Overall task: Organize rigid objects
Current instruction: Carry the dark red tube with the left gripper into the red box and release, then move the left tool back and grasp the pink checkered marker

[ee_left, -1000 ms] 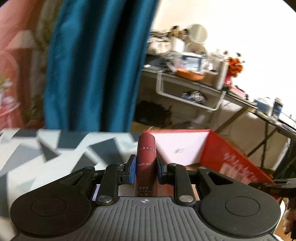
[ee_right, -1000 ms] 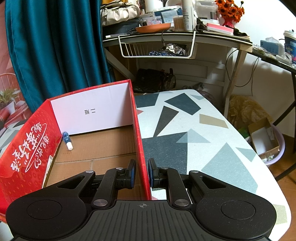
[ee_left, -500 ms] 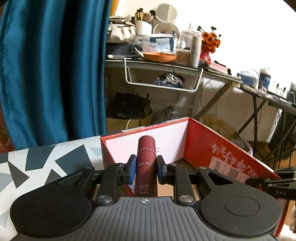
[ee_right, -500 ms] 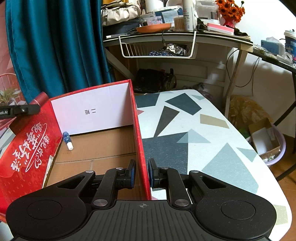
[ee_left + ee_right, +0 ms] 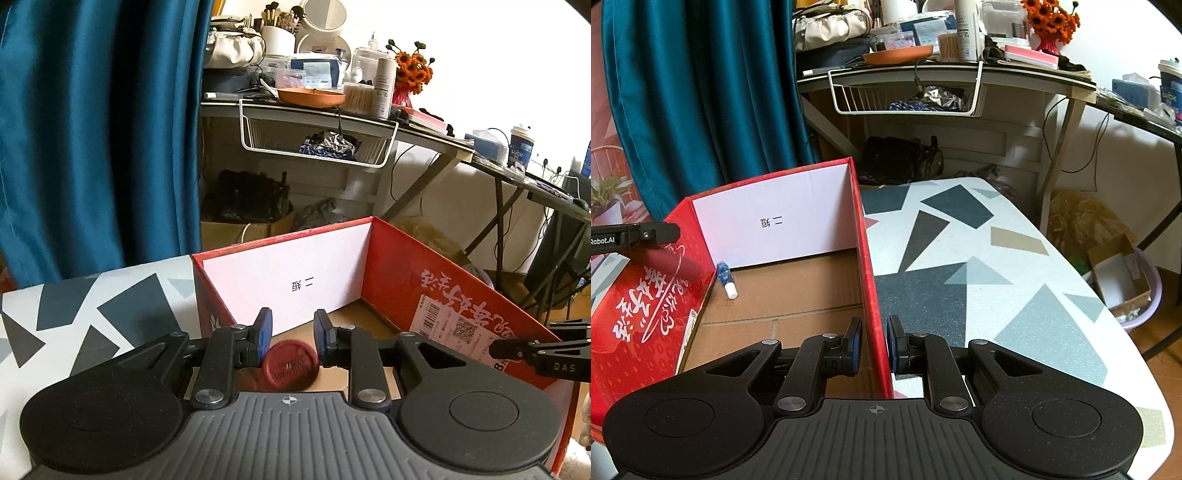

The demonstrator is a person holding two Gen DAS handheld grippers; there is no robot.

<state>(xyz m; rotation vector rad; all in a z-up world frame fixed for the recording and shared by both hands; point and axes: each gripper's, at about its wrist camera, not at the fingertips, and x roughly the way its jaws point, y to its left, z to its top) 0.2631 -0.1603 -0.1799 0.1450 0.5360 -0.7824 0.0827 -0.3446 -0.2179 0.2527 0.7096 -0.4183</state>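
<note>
**A:** Inside the red cardboard box [image 5: 406, 273], near its left wall, the dark red roll-on tube [image 5: 290, 365] drops away end-on, cap towards the camera, just below the left tongs [image 5: 291, 334].

**B:** Yep, those jaws have just been opening, pads off it. Right tongs [image 5: 874, 345] are clamped on the box's right wall, steadying it on the patterned counter [image 5: 997, 280].

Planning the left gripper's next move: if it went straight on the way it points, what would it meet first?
Probably the white inner end wall of the red cardboard box, past the dark red roll-on tube dropping between its opening jaws; depth is unclear.
</note>
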